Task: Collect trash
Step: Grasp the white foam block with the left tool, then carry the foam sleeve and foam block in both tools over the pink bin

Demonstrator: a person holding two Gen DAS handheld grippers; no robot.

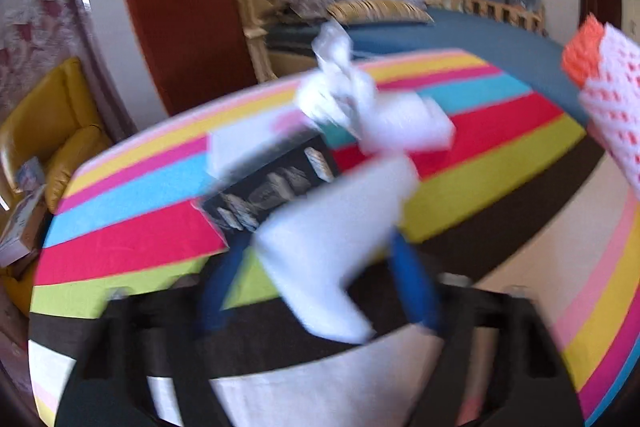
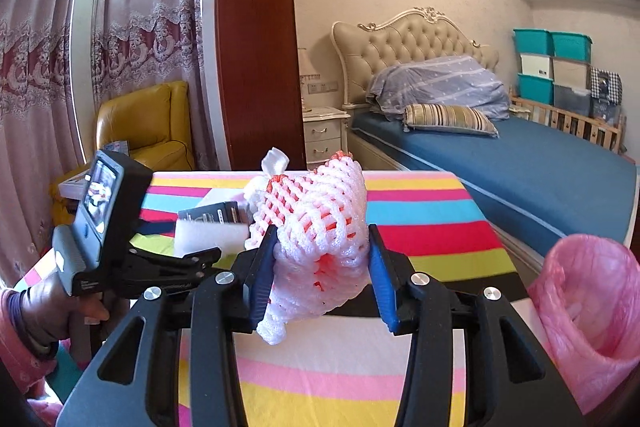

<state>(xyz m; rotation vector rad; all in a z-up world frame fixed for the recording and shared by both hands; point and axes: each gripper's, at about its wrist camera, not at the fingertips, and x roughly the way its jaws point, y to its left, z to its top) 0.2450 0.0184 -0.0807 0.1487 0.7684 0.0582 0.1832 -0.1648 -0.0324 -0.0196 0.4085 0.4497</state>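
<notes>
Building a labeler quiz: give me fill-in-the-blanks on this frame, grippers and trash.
1. The right gripper is shut on the white-and-orange foam ____ sleeve.
2. The left gripper holds a white ____ block.
3. The bin at right is lined with a ____ plastic bag.
4. The table wears a ____ cloth.

Missing: mesh; foam; pink; striped

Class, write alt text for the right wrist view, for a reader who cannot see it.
The right gripper clamps a white-and-orange foam fruit net above a striped tablecloth. A pink-lined bin stands at lower right. At left, a hand holds the left gripper by a white foam block; a bed lies behind.
</notes>
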